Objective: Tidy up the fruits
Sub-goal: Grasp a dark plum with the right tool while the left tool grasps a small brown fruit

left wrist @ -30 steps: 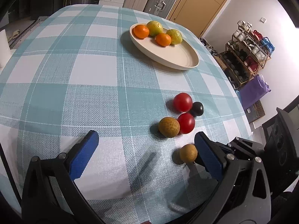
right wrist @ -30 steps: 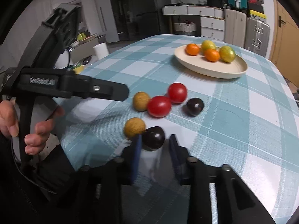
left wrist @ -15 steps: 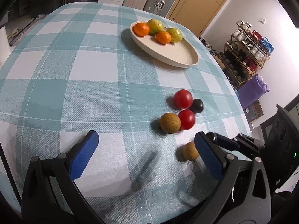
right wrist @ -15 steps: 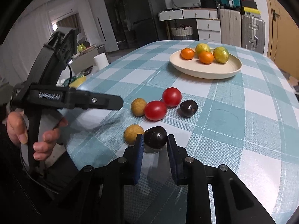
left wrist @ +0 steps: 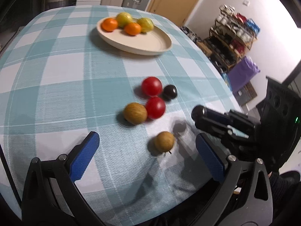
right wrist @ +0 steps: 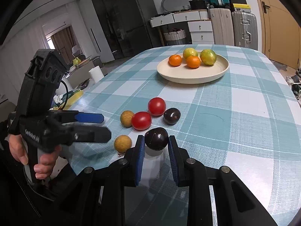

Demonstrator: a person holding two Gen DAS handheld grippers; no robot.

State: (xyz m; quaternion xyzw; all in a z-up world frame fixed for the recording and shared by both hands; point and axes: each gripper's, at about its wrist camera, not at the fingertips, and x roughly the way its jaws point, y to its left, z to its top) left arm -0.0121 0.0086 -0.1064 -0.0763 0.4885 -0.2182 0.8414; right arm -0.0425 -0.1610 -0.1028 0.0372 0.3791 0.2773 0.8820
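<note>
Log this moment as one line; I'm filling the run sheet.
right gripper: shut on dark plum, lifted | left gripper: open, empty | plate: four fruits

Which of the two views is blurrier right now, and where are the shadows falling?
The left wrist view is smeared: the red tomatoes and the plate have soft edges. The right wrist view is sharp, with a glint on the dark plum held in the right gripper. In the left wrist view a grey shadow lies on the tablecloth beside the near tan fruit. Both views bend straight lines, fisheye style.
</note>
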